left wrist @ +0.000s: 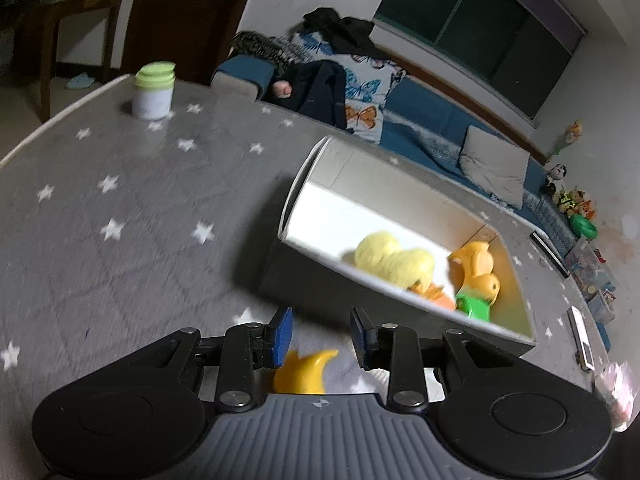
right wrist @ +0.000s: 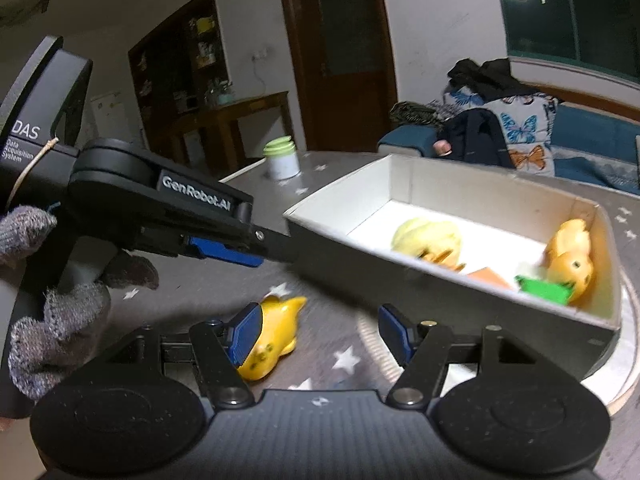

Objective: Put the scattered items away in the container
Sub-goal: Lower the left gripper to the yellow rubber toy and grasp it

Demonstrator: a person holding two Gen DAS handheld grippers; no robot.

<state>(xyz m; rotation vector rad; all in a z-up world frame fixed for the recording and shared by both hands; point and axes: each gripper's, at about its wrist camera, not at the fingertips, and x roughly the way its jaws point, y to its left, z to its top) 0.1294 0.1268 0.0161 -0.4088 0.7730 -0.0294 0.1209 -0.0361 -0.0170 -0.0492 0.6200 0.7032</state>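
Note:
A white cardboard box (left wrist: 308, 168) (right wrist: 344, 196) stands on the grey star-patterned tablecloth. It holds a pale yellow plush toy (left wrist: 394, 258) (right wrist: 428, 234), an orange plastic toy (left wrist: 476, 264) (right wrist: 572, 254) and a green piece (left wrist: 474, 308) (right wrist: 544, 288). A yellow toy (left wrist: 304, 372) (right wrist: 276, 336) lies on the cloth in front of the box. My left gripper (left wrist: 322, 336) is open, hovering above it and apart from it; it also shows in the right wrist view (right wrist: 240, 258). My right gripper (right wrist: 320, 334) is open and empty, its left finger (right wrist: 244, 332) in front of the yellow toy.
A white jar with a green lid (left wrist: 154, 90) (right wrist: 282, 158) stands at the far side of the table. A blue sofa (left wrist: 432, 120) with cushions and clothes runs behind the table. The round table's edge (right wrist: 628, 364) shows at the right.

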